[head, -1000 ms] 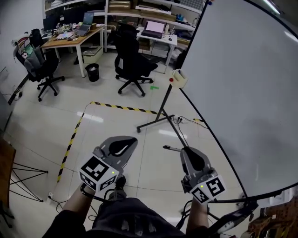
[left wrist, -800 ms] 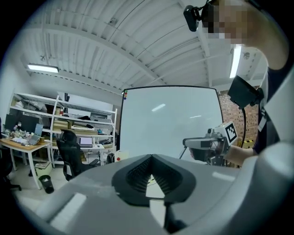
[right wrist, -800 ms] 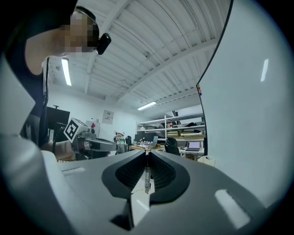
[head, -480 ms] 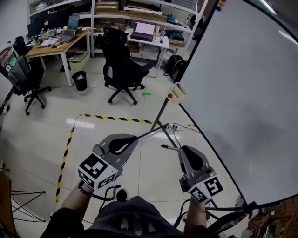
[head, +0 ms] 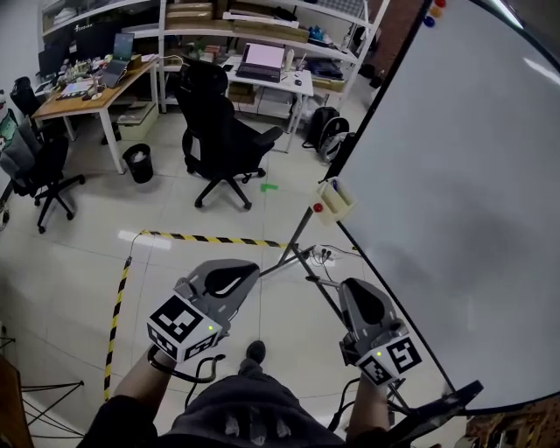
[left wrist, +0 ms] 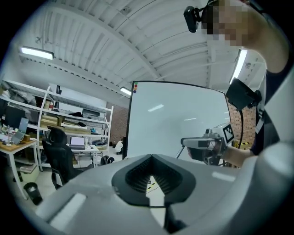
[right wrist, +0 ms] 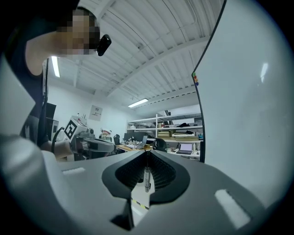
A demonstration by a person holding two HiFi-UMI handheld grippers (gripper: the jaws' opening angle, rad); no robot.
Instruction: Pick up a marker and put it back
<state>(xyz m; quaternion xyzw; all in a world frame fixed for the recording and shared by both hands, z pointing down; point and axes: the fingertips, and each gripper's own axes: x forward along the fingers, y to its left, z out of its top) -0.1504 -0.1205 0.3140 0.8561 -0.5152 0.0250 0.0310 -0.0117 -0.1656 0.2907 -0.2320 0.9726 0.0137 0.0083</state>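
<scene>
My right gripper [head: 352,287] is shut on a thin dark marker [head: 320,281], which sticks out to the left of its jaws. In the right gripper view the marker [right wrist: 146,177] stands upright between the ribbed pads. My left gripper [head: 234,275] is held level beside it, jaws together with nothing in them. A large whiteboard [head: 455,175] fills the right side. A small beige holder [head: 338,198] hangs on the whiteboard's lower edge, well ahead of both grippers. Each gripper shows in the other's view: the right gripper [left wrist: 202,143] and the left gripper [right wrist: 94,144].
The whiteboard's stand legs [head: 293,254] and a power strip [head: 324,255] lie on the floor just ahead. Yellow-black tape [head: 206,238] crosses the tiles. Beyond it are black office chairs [head: 219,131], a wooden desk [head: 96,87], a bin [head: 138,162] and shelves [head: 262,26].
Both grippers have been carried forward across the floor together. The tape line, the chairs and the beige holder now sit nearer. The marker stays held in the right gripper.
</scene>
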